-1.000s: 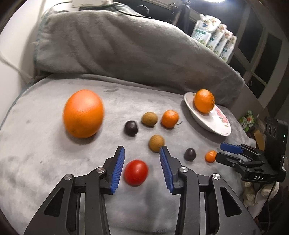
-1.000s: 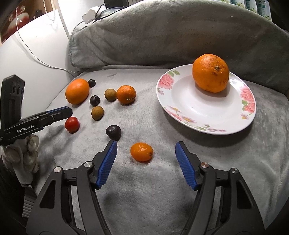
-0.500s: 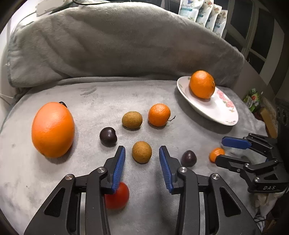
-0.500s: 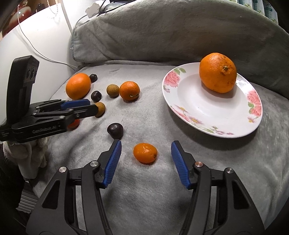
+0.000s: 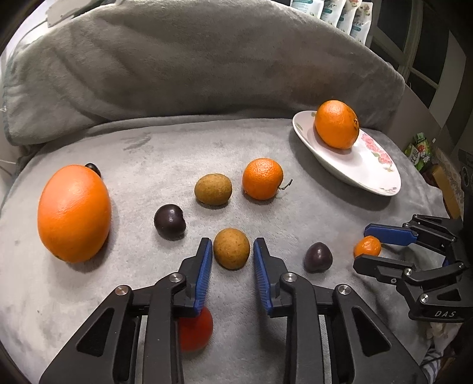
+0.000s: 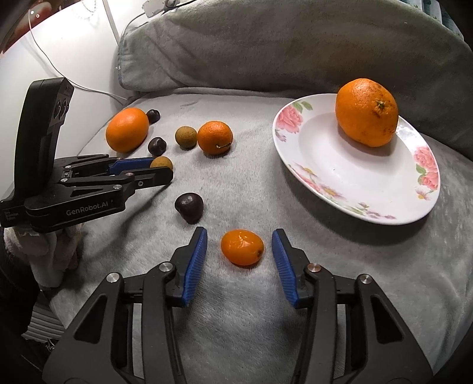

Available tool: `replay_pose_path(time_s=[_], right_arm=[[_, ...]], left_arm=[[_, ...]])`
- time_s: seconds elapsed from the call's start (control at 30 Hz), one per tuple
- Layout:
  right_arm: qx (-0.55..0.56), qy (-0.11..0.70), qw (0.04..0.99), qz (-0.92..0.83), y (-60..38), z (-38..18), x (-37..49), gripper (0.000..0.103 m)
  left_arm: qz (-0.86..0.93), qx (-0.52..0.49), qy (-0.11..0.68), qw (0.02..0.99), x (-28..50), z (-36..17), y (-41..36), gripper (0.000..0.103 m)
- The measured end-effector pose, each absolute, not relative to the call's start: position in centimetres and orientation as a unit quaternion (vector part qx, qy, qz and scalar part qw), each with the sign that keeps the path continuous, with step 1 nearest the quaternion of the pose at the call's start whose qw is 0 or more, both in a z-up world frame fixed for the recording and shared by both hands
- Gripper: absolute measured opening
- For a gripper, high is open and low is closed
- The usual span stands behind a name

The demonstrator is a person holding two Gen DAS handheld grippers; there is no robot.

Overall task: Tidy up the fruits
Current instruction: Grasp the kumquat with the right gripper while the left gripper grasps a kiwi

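My left gripper [image 5: 232, 251] is open, its blue pads either side of a tan round fruit [image 5: 231, 248] without touching it. A red tomato [image 5: 195, 329] lies under its left finger. My right gripper [image 6: 239, 246] is open around a small orange kumquat [image 6: 242, 247], with a gap on both sides. A flowered white plate [image 6: 325, 177] holds one orange [image 6: 366, 112] at the right. On the grey blanket lie a big orange [image 5: 74, 212], a mandarin [image 5: 262, 178], a second tan fruit [image 5: 212, 189] and dark plums [image 5: 170, 221] [image 5: 318, 257].
A grey cushion [image 5: 207, 65] rises behind the blanket. A third dark plum [image 6: 153, 115] sits behind the big orange. A white wall with a cable [image 6: 44, 53] is at the left. Snack packets [image 5: 334, 14] stand beyond the cushion.
My left gripper moved forward from the tomato to bracket the tan fruit. My right gripper advanced and narrowed around the kumquat.
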State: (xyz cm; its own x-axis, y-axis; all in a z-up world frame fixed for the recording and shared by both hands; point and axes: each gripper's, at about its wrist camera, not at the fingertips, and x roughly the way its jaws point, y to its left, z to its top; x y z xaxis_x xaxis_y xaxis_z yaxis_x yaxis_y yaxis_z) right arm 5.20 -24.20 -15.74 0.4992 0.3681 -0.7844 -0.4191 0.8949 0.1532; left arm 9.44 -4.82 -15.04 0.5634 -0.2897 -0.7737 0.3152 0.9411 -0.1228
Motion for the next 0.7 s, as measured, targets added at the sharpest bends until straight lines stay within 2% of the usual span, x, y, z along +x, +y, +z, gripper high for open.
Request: replay_pose_path(time_s=[0.23,0.3,0.33,0.7], right_arm=[[-0.03,0.452,0.864,0.22,-24.2,-15.9,5.4,0.04],[-0.03,0.453,0.865,0.216,-24.3,-15.9,5.4,0.031],[-0.027,0.452,0.865,0.217,-24.4,-15.9,5.5,0.03],[-0.006,0.437,0.873,0.216,-25.2,-15.0,5.2,0.029]], left_arm=[[-0.17,0.013,0.434,0.885,9.6,-15.3,-4.5,0.023],[-0.17,0.012,0.433,0.885,9.7,-15.3,-4.6,0.023],[-0.169,0.01,0.433,0.885,9.7,-15.3,-4.5,0.023],[-0.172,-0.01,0.421,0.891,9.0,-14.0,-4.1,0.023]])
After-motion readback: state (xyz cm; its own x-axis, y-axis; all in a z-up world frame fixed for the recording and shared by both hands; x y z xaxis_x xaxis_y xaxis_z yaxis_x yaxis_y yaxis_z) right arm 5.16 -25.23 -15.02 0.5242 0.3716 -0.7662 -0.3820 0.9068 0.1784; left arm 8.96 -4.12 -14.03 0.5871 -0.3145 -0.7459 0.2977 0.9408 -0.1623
